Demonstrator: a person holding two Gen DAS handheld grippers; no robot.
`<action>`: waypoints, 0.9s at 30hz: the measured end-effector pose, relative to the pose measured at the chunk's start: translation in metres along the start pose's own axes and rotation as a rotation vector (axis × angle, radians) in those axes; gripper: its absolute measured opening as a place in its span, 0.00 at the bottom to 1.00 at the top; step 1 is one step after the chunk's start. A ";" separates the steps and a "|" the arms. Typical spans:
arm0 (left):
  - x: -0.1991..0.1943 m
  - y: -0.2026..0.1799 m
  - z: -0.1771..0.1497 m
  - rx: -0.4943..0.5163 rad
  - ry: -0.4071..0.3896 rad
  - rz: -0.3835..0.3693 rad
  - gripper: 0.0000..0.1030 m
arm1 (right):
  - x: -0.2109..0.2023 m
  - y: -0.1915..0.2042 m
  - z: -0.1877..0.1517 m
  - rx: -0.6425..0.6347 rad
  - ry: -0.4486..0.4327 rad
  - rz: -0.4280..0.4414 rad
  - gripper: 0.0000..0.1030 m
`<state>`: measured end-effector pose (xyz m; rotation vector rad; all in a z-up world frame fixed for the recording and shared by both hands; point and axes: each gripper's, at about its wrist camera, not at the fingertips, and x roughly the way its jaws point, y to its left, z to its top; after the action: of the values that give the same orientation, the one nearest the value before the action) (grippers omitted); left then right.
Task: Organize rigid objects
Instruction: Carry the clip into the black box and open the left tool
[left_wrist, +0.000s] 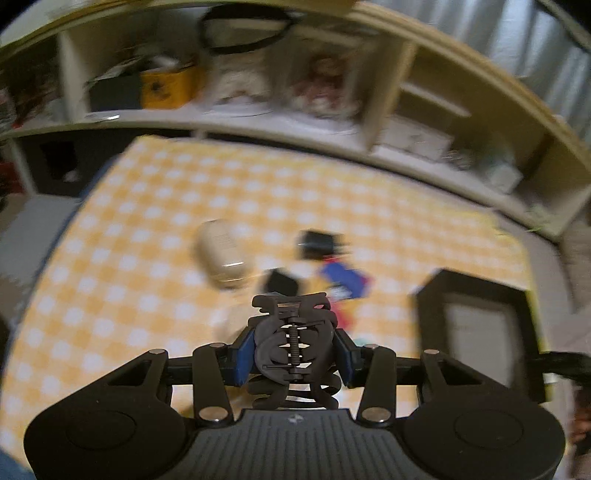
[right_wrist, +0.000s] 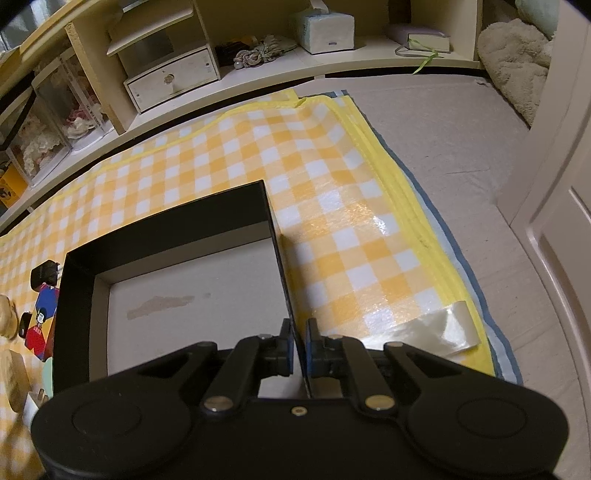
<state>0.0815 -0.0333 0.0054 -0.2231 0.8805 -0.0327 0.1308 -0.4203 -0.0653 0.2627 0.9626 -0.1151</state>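
left gripper (left_wrist: 294, 356): jaws clamped on a dark hair claw clip (left_wrist: 293, 343), blue pads pressing its two sides; the clip is lifted clear of the checked mat (left_wrist: 147, 229)
right gripper (right_wrist: 300, 347): jaws together on the right-hand wall of the black box (right_wrist: 166, 229), one finger inside, one outside
black box: open-topped, pale bare floor inside; in the left wrist view it lies at 3 o'clock from the clip
checked mat: yellow and white, spread on the floor; a strip of clear tape (right_wrist: 436, 328) at its near right corner
cream case (left_wrist: 221, 254): rounded, blurred, on the mat at 11 o'clock from the clip
small black items (left_wrist: 319, 243): two dark shapes on the mat at 12 o'clock, too blurred to tell what they are
colourful card (right_wrist: 42, 317): red and blue, flat on the mat just beside the box, at 9 o'clock from it
shelf unit (right_wrist: 258, 74): runs along the far edge of the mat, with a small drawer (right_wrist: 173, 79) and a tissue pack (right_wrist: 325, 31)
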 end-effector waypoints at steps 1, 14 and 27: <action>0.001 -0.011 0.002 0.002 0.000 -0.033 0.44 | 0.000 0.000 0.000 -0.001 0.000 0.002 0.06; 0.065 -0.149 -0.016 -0.058 0.126 -0.325 0.44 | -0.001 -0.008 -0.003 0.028 -0.006 0.045 0.07; 0.124 -0.181 -0.050 -0.161 0.216 -0.446 0.44 | 0.000 -0.014 -0.004 0.059 -0.008 0.083 0.09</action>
<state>0.1343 -0.2338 -0.0823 -0.5719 1.0348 -0.4077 0.1253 -0.4324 -0.0697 0.3560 0.9398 -0.0690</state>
